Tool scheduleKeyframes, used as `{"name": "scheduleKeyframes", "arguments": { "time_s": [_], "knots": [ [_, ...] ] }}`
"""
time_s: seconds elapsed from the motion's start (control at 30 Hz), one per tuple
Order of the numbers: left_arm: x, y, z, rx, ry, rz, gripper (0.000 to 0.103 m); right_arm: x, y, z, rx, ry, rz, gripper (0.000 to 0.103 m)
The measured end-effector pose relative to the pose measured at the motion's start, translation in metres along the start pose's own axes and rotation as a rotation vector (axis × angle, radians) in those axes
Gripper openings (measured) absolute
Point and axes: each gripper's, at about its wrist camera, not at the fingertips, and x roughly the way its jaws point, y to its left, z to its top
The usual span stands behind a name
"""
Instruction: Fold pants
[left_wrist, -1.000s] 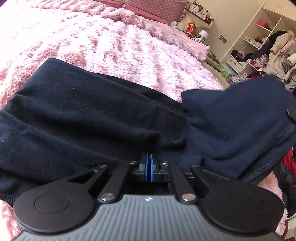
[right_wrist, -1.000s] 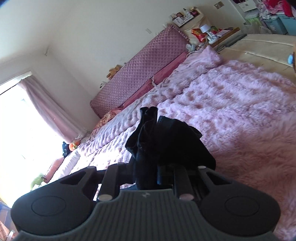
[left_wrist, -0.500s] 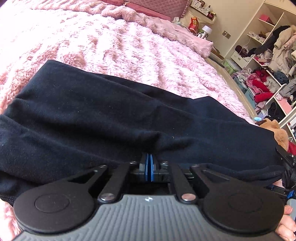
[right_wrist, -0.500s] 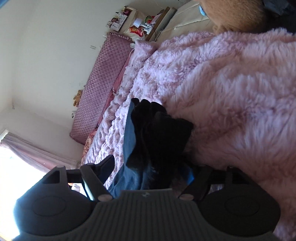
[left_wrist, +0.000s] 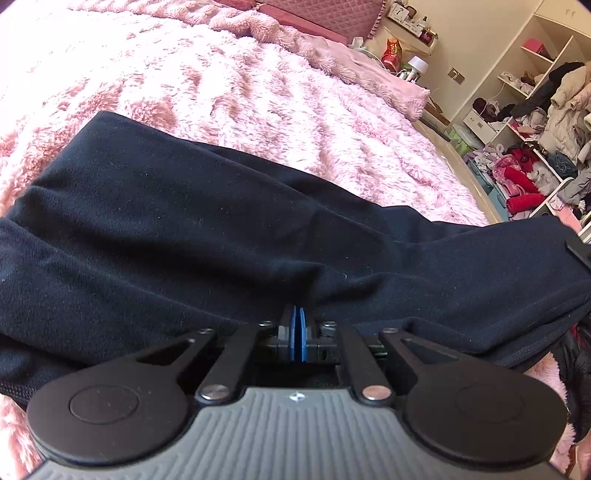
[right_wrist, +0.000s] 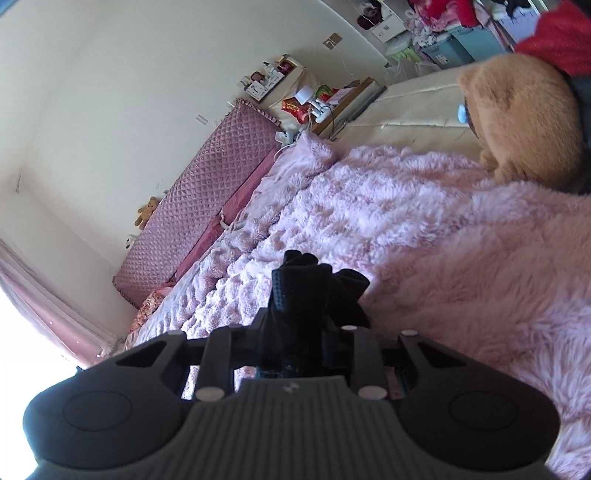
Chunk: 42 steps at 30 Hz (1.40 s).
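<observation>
Both grippers clamped on dark pants (left_wrist: 221, 236) draped across pink blanket (left_wrist: 258, 92): left gripper (left_wrist: 297, 321) pinching near edge, right gripper (right_wrist: 299, 332), jaws just closing, bunching cloth. Risk: bunched hold slipping, skewing fold.

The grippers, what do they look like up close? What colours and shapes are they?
The left gripper has a grey ribbed body with a tiny round mark, black link arms ending in big round black discs, silver rivets and blue pads on its fingers. The right gripper has the same grey ribbed body, black discs, black link arms and pale rivets.
</observation>
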Motion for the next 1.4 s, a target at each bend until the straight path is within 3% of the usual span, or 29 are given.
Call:
{"name": "scheduleKeyframes", "arguments": {
  "time_s": [0.17,0.23,0.33,0.47,0.53,0.7,0.73,0.77,0.9,1.0,1.1,1.17,1.27,1.33,1.4],
  "knots": [
    [-0.025,0.028,-0.001,-0.133,-0.058,-0.071,0.006,0.005,0.087,-0.009,-0.258,0.024,0.075,0.020],
    [-0.046,0.042,-0.005,-0.140,-0.089,-0.056,0.006,0.010,0.123,-0.023,-0.380,0.051,0.117,0.020],
    [-0.079,0.065,-0.010,-0.132,-0.154,0.029,0.006,0.023,0.166,-0.055,-0.503,0.114,0.169,0.020],
    [-0.118,0.104,-0.010,-0.210,-0.238,0.114,0.006,0.045,0.201,-0.111,-0.600,0.233,0.216,0.019],
    [-0.131,0.123,-0.007,-0.261,-0.269,0.155,0.008,0.053,0.209,-0.138,-0.628,0.280,0.230,0.013],
    [-0.135,0.151,-0.006,-0.359,-0.266,0.169,0.008,0.072,0.217,-0.192,-0.664,0.366,0.211,0.011],
    [-0.134,0.152,-0.006,-0.359,-0.263,0.171,0.008,0.073,0.217,-0.198,-0.668,0.376,0.198,0.013],
    [-0.132,0.152,-0.006,-0.357,-0.256,0.172,0.008,0.074,0.215,-0.201,-0.653,0.399,0.197,0.021],
    [-0.125,0.144,-0.009,-0.320,-0.220,0.172,0.008,0.070,0.206,-0.201,-0.677,0.565,0.225,0.043],
    [-0.124,0.138,-0.010,-0.293,-0.216,0.154,0.009,0.047,0.190,-0.180,-0.757,0.531,0.244,0.064],
    [-0.122,0.136,-0.013,-0.279,-0.208,0.148,0.010,0.008,0.175,-0.153,-0.922,0.402,0.301,0.080],
    [-0.120,0.136,-0.013,-0.279,-0.206,0.154,0.010,-0.007,0.172,-0.149,-1.121,0.320,0.244,0.080],
    [-0.119,0.138,-0.013,-0.288,-0.205,0.153,0.010,-0.011,0.159,-0.162,-1.498,0.286,0.201,0.077],
    [-0.120,0.139,-0.014,-0.298,-0.205,0.149,0.010,-0.010,0.150,-0.172,-1.643,0.300,0.194,0.070],
    [-0.121,0.141,-0.014,-0.307,-0.206,0.148,0.010,-0.005,0.147,-0.179,-1.707,0.289,0.186,0.065]
  ]
}}
